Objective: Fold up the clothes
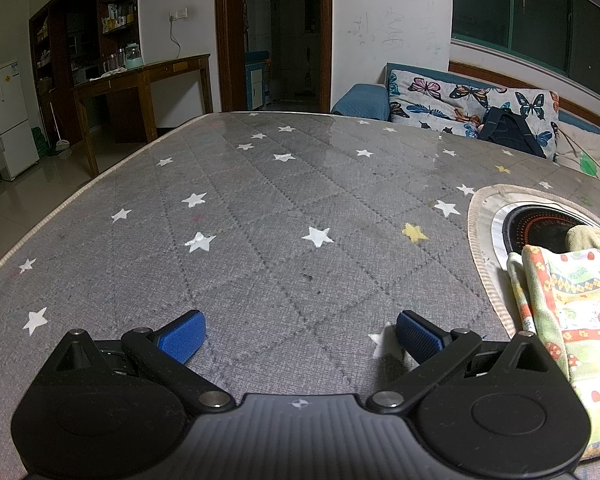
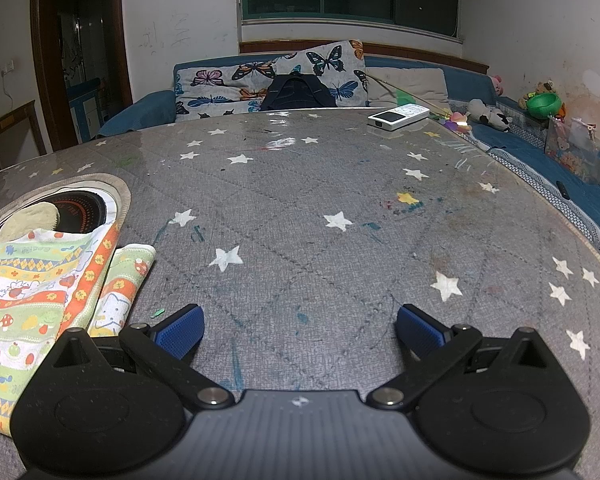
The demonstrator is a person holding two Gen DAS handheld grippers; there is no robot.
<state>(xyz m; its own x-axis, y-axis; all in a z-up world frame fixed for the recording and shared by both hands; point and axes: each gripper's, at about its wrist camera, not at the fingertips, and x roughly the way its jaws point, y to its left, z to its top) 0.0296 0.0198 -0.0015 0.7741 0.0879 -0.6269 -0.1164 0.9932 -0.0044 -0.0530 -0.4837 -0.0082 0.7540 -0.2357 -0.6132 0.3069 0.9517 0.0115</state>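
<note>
A folded child's garment with green, orange and yellow cartoon stripes lies on the grey star-patterned table. It sits at the right edge of the left wrist view and at the left of the right wrist view. My left gripper is open and empty, just left of the garment. My right gripper is open and empty, just right of the garment, over bare table.
A round inset cooktop with a beige rim lies behind the garment, also in the right wrist view. A white remote-like device rests at the far table edge. A sofa with butterfly cushions and toys stands beyond.
</note>
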